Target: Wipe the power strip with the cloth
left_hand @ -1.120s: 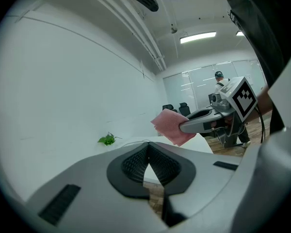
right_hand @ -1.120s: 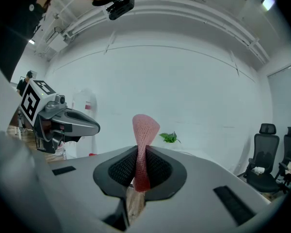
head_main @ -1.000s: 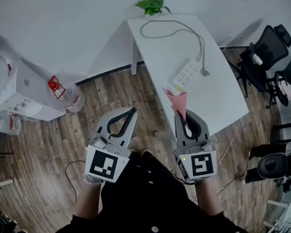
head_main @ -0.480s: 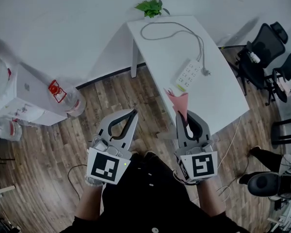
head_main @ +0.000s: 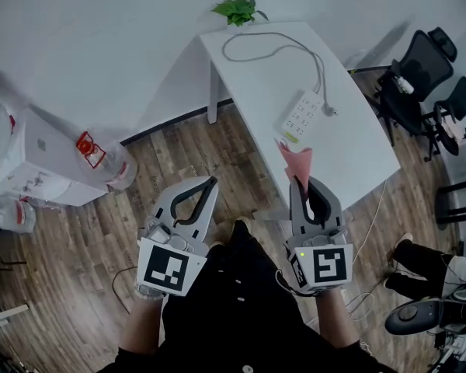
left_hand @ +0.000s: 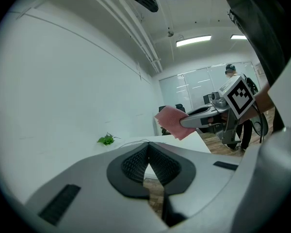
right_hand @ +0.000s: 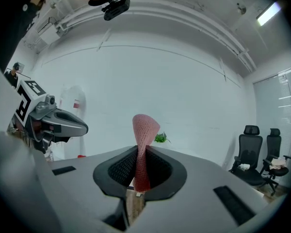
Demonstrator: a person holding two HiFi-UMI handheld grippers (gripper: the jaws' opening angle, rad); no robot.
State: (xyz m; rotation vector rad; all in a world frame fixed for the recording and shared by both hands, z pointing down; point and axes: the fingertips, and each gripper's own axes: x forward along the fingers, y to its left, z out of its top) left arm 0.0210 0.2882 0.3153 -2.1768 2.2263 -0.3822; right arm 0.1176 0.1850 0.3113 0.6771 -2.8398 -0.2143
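Gripping the pink cloth (right_hand: pixel 144 130) by its lower end, the right tongs (head_main: pixel 299 180) are clenching it so that the free part is standing up in a loose cone past the tips, a hold that is leaving a soft face free for wiping. Item, left tongs (head_main: pixel 213 180): the jaws are lying together on nothing and hanging over the wooden floor (head_main: pixel 179 146) to the left of the bench (head_main: pixel 357 158), apparently being held out of the way while the right side is carrying the work. Item, power strip (head_main: pixel 301 116): white, lying flat on the bench top, farther off than the cloth and well apart from it, its cable (head_main: pixel 283 47) looping toward the far end near a small green plant (head_main: pixel 237 8). Nothing is touching it, so the wiping is judged not yet begun. The cloth is hovering over the near part of the bench, between the person and the strip, which is suggesting a reach forward and downward as the next need. Item, surroundings: black office chairs (head_main: pixel 423 72) are standing to the right of the bench, and a water bottle (head_main: pixel 101 158) and a white box (head_main: pixel 39 150) are sitting on the floor to the left. Risk, as judged: the light strip may be sliding under the cloth, since neither pair of tongs is bracing it.
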